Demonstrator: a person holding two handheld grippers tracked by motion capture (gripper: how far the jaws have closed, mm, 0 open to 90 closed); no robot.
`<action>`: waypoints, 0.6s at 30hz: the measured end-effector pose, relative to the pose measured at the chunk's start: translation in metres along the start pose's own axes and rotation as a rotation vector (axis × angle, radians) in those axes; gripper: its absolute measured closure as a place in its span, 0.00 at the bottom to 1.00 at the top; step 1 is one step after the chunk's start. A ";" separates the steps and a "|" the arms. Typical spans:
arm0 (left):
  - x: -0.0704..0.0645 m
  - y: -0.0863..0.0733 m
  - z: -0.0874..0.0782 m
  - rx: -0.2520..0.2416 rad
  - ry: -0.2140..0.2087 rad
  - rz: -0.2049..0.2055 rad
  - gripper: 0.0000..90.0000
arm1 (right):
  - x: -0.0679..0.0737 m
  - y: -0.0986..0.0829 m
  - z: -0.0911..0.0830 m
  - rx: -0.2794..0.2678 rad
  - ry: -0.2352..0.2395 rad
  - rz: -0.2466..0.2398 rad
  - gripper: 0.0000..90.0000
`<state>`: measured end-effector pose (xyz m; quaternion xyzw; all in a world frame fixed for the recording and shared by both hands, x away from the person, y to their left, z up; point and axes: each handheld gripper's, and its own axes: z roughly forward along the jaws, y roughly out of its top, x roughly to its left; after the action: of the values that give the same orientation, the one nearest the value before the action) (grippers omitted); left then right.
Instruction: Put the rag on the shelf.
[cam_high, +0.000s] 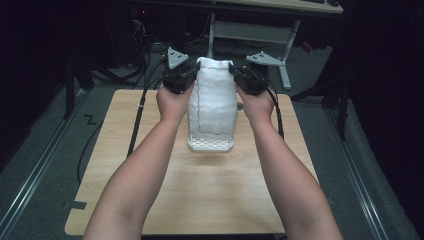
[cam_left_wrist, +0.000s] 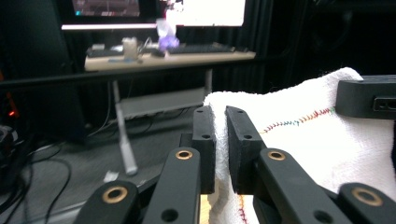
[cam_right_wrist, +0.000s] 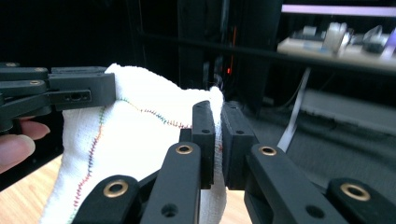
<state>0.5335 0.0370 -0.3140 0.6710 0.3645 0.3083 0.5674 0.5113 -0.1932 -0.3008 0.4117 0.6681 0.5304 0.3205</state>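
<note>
A white cloth (cam_high: 212, 100) with multicoloured stitching hangs upright above the middle of the wooden table (cam_high: 150, 165), held up by its two top corners. My left gripper (cam_high: 190, 76) is shut on the cloth's top left corner; in the left gripper view the cloth (cam_left_wrist: 299, 140) is pinched between my jaws (cam_left_wrist: 220, 140). My right gripper (cam_high: 235, 74) is shut on the top right corner, and in the right gripper view the cloth (cam_right_wrist: 135, 154) sits between its jaws (cam_right_wrist: 218, 140). The cloth's lower edge hangs just over a white perforated piece (cam_high: 211, 144) on the table.
The far desk (cam_high: 280, 6) with a metal leg (cam_high: 287, 55) stands behind the table. Cables (cam_high: 140, 65) lie on the floor at the back left. A floor rail (cam_high: 35, 170) runs along the left side. Both forearms reach over the table's middle.
</note>
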 end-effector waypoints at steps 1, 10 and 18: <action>0.002 -0.001 0.003 0.013 -0.009 -0.006 0.92 | -0.002 -0.003 0.004 0.008 0.001 0.012 0.95; 0.009 -0.027 0.025 0.145 -0.013 -0.040 0.91 | -0.012 -0.023 0.029 0.102 -0.016 0.011 0.95; 0.012 -0.044 0.031 0.206 -0.034 -0.106 0.75 | -0.017 -0.042 0.045 0.178 -0.012 0.049 0.85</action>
<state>0.5593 0.0346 -0.3626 0.7105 0.4198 0.2273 0.5171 0.5495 -0.1924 -0.3527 0.4581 0.7003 0.4742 0.2735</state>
